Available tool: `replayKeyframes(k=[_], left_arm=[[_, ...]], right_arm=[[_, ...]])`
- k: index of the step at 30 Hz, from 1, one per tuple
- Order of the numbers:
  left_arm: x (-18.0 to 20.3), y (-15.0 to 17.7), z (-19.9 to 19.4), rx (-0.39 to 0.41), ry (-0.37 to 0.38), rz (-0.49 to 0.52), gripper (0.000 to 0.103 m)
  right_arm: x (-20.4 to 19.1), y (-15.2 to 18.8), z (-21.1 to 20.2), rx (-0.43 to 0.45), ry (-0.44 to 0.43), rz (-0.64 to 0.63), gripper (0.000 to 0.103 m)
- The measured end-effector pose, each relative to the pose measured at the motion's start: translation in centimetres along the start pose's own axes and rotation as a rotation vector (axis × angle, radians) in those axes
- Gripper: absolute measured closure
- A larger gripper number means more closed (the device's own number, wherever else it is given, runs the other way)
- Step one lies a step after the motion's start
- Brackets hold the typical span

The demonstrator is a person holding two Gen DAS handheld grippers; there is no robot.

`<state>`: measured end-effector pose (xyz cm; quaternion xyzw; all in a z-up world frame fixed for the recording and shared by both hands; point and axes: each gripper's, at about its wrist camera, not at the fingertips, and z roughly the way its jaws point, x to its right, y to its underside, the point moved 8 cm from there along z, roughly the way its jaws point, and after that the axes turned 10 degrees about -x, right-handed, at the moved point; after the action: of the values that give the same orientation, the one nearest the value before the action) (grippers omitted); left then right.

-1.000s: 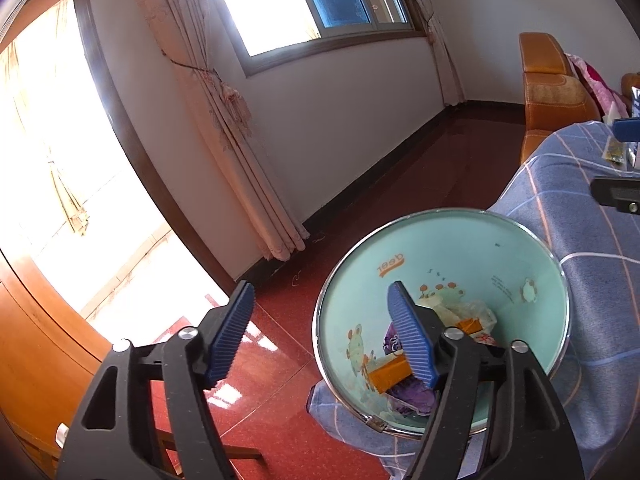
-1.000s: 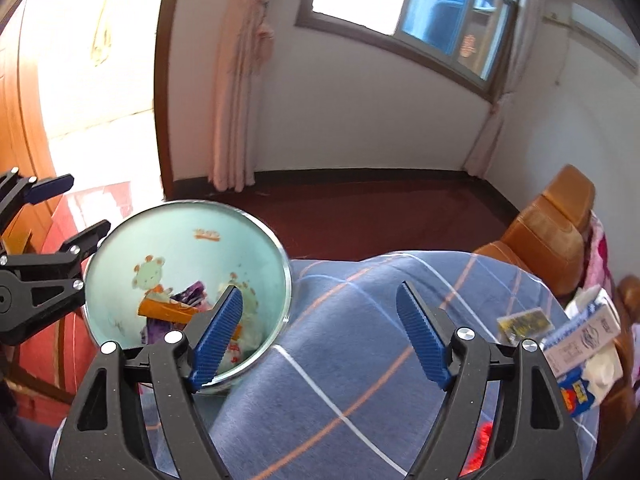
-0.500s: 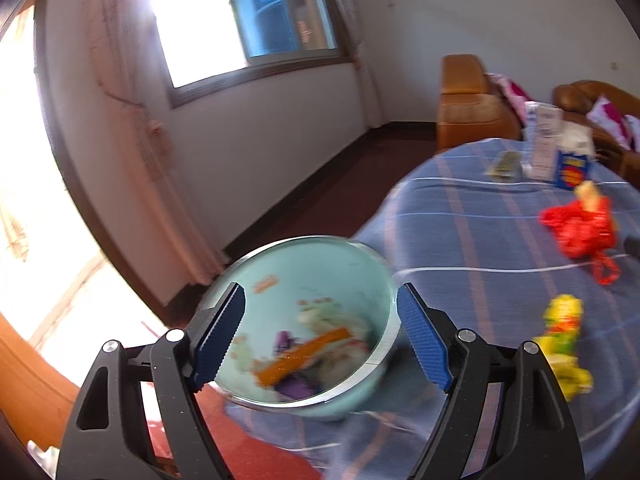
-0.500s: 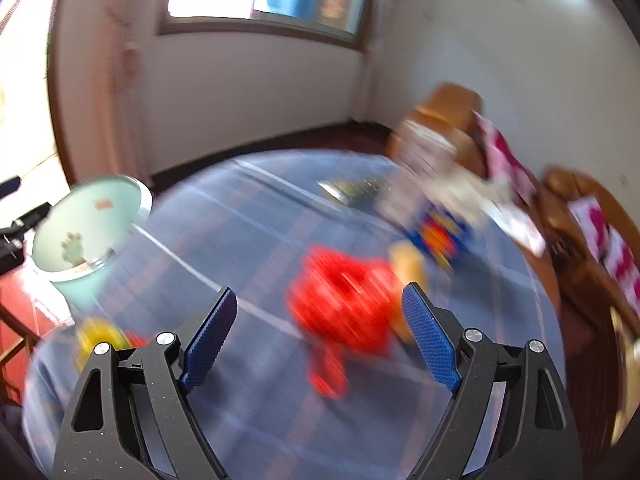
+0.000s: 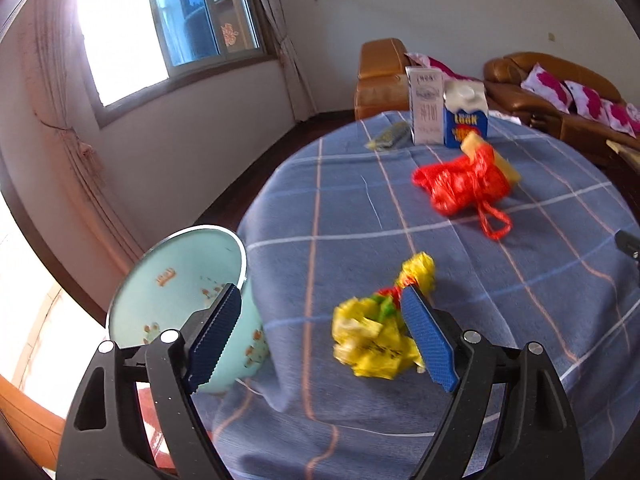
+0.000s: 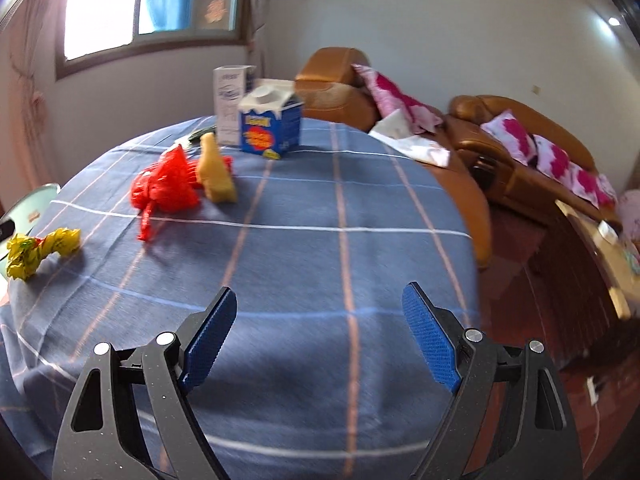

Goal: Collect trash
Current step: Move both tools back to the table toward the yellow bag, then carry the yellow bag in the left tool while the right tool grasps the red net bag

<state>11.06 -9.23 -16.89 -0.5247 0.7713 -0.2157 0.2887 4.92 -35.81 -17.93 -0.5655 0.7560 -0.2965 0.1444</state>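
Since the earlier frames both views have swung off the pale green enamel basin [image 5: 176,276] and across the desk [image 5: 540,280], a round top under a blue checked cloth; the basin, which then filled the left view, now sits at its lower left, at the desk's edge. The left tongs [image 5: 320,344] stand wide and are opening further, nothing pressed between the pads; the crumpled yellow plastic wrapper [image 5: 372,340] lies on the cloth partly behind the right-hand pad, and contact cannot be confirmed. The right tongs [image 6: 318,344] stand wide and empty over bare cloth, well apart from any item. Remaining litter: the yellow wrapper near the basin; a crumpled red plastic bag with loop handles [image 5: 460,188] mid-desk; a pale yellow wedge-shaped piece [image 6: 216,176] touching the bag; a blue carton with a white top [image 6: 270,128] and a tall white box [image 6: 229,104] at the far edge. Assessment: the wrapper and bag appear very light, soft and springy; they should compress and may slip or spring free. Grip is best taken across the densest bunched middle, not a loose tail or handle. The cartons appear stiff and probably light; hold across flat sides.
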Motion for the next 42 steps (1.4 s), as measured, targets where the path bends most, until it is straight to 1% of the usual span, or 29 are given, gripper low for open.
replayKeyframes(k=[2,3,4,5,6,7,10,12,16,20,21,23,28,31,32,34,35,36,37,39,40,42], left_arm=[[0.8,0.5,0.6,-0.021,0.025,0.011,0.022],[0.9,0.7,1.0,-0.029,0.030,0.016,0.025],[1.1,0.9,1.2,-0.038,0.040,0.020,0.037],[1.4,1.1,1.7,-0.055,0.062,0.026,0.044],[1.6,1.2,1.9,-0.063,0.080,0.025,0.056],[1.7,1.2,2.1,-0.069,0.099,0.023,0.064],[1.4,1.0,2.0,-0.055,0.113,0.027,0.070],[0.6,0.6,1.9,-0.045,0.112,0.016,0.071],[-1.2,-0.6,1.2,-0.005,0.072,0.005,0.072],[-3.2,-2.3,0.9,0.044,-0.008,0.009,0.072],[-4.0,-2.9,1.0,0.059,-0.039,0.009,0.072],[-5.2,-3.8,1.5,0.065,-0.065,-0.004,0.072],[-7.2,-4.5,2.3,0.064,-0.084,-0.040,0.072],[-7.7,-4.5,3.5,0.051,-0.098,-0.050,0.072],[-7.8,-4.4,3.8,0.045,-0.095,-0.056,0.072],[-7.9,-4.3,4.5,0.034,-0.088,-0.062,0.072],[-7.9,-4.2,4.7,0.031,-0.085,-0.063,0.072],[-7.9,-4.2,4.8,0.029,-0.081,-0.063,0.072],[-7.9,-4.1,4.9,0.029,-0.081,-0.062,0.072],[-8.0,-4.0,4.8,0.028,-0.085,-0.064,0.072],[-8.1,-3.9,4.8,0.027,-0.087,-0.064,0.072],[-8.3,-3.9,4.6,0.029,-0.093,-0.062,0.072]], right_arm=[[0.5,0.5,0.0,0.006,-0.002,0.014,0.016],[0.6,0.7,0.2,0.004,-0.008,0.020,0.016],[0.6,0.6,0.3,0.005,-0.011,0.022,0.016],[0.6,0.5,0.4,0.006,-0.014,0.024,0.016],[0.7,0.5,0.5,0.009,-0.020,0.029,0.016],[0.5,0.5,0.4,0.012,-0.026,0.033,0.016],[0.1,0.3,0.4,0.016,-0.041,0.035,0.016],[-0.3,-0.2,0.4,0.013,-0.051,0.031,0.016],[-1.9,-2.0,0.3,0.023,-0.076,0.017,0.016],[-4.7,-5.3,0.3,0.055,-0.101,-0.011,0.017],[-5.3,-6.0,0.3,0.058,-0.104,-0.020,0.017],[-7.1,-7.8,0.9,0.058,-0.108,-0.050,0.017],[-10.3,-11.2,3.2,0.014,-0.150,-0.067,0.024],[-11.8,-11.6,4.9,-0.031,-0.160,-0.086,0.028],[-12.3,-11.5,5.5,-0.048,-0.168,-0.093,0.030],[-13.1,-11.1,6.8,-0.089,-0.180,-0.109,0.043],[-13.4,-10.8,7.3,-0.112,-0.190,-0.114,0.046],[-13.7,-10.5,7.7,-0.132,-0.210,-0.114,0.056],[-14.2,-10.1,7.9,-0.154,-0.237,-0.121,0.069],[-14.9,-9.7,7.8,-0.156,-0.243,-0.151,0.086],[-15.3,-9.6,7.6,-0.151,-0.245,-0.164,0.091],[-15.8,-9.6,7.1,-0.141,-0.246,-0.180,0.094]])
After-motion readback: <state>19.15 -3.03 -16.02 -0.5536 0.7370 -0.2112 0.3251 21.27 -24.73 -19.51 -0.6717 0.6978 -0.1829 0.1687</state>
